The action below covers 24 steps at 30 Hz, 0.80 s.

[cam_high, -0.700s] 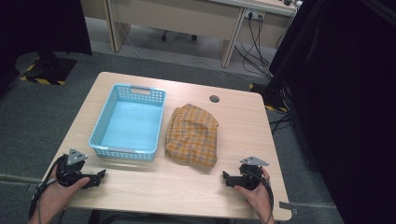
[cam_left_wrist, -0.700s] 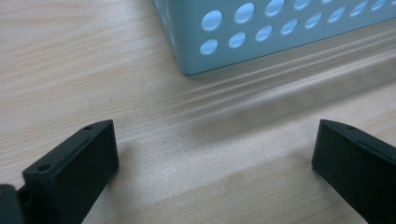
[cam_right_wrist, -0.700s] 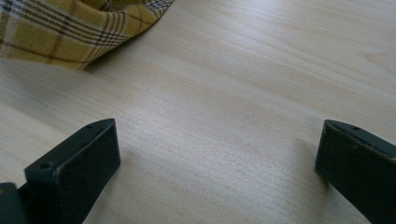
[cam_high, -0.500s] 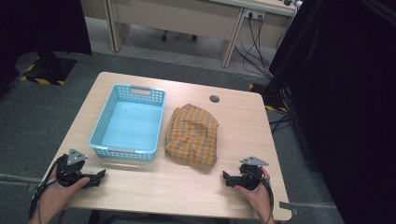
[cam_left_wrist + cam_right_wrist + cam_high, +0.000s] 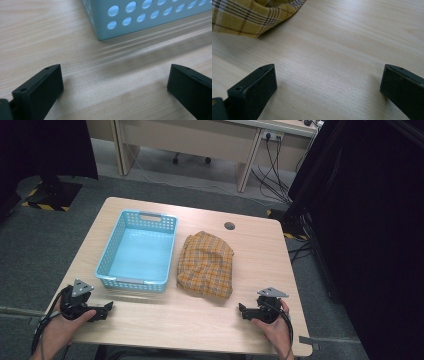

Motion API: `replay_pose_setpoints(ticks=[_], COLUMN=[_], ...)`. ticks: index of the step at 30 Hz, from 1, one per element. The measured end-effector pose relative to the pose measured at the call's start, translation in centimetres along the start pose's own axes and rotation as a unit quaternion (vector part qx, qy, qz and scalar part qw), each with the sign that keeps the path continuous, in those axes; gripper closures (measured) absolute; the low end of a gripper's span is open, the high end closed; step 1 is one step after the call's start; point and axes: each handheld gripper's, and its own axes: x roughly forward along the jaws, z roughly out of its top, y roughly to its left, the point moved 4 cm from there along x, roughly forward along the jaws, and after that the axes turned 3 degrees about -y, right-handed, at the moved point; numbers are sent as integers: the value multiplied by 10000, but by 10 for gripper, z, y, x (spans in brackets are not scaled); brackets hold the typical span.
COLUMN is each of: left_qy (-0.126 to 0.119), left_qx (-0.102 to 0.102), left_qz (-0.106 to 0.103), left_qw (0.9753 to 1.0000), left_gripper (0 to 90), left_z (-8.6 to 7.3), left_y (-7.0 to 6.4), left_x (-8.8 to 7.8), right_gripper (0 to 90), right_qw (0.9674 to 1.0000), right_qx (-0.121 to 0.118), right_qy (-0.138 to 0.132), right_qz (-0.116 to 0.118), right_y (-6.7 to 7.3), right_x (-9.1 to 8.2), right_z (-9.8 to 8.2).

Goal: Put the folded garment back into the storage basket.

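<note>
A yellow plaid cloth (image 5: 206, 265) lies bunched near the middle of the wooden table (image 5: 250, 250). To its left stands a light blue perforated basket (image 5: 137, 251) with nothing in it. My left gripper (image 5: 106, 310) rests open on the table near the front left corner, just in front of the basket's near corner (image 5: 100, 30). My right gripper (image 5: 242, 311) rests open near the front right, with the cloth's edge (image 5: 249, 17) a short way beyond its jaws. Bare wood lies between both pairs of jaws.
A round cable hole (image 5: 229, 226) sits near the table's back edge. Behind the table stands a desk (image 5: 200, 140) with hanging cables (image 5: 272, 165). A dark curtain (image 5: 370, 220) hangs at the right. Grey carpet surrounds the table.
</note>
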Motion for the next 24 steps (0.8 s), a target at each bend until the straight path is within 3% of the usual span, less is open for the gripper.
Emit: replay_pose_setpoints(ticks=[13,24], left_qy=[-1,-3], left_qx=[0,3], left_qz=[1,-3], left_qw=[10000,10000], left_gripper=[0,0], left_z=[0,0], left_y=[0,0], left_x=[0,0], right_gripper=[21,17], right_qw=[9992,9982], right_qx=[202,321], right_qy=[-153,-228], right_qz=[317,450], right_y=[2,1], right_x=[-4,-5], right_z=[5,7])
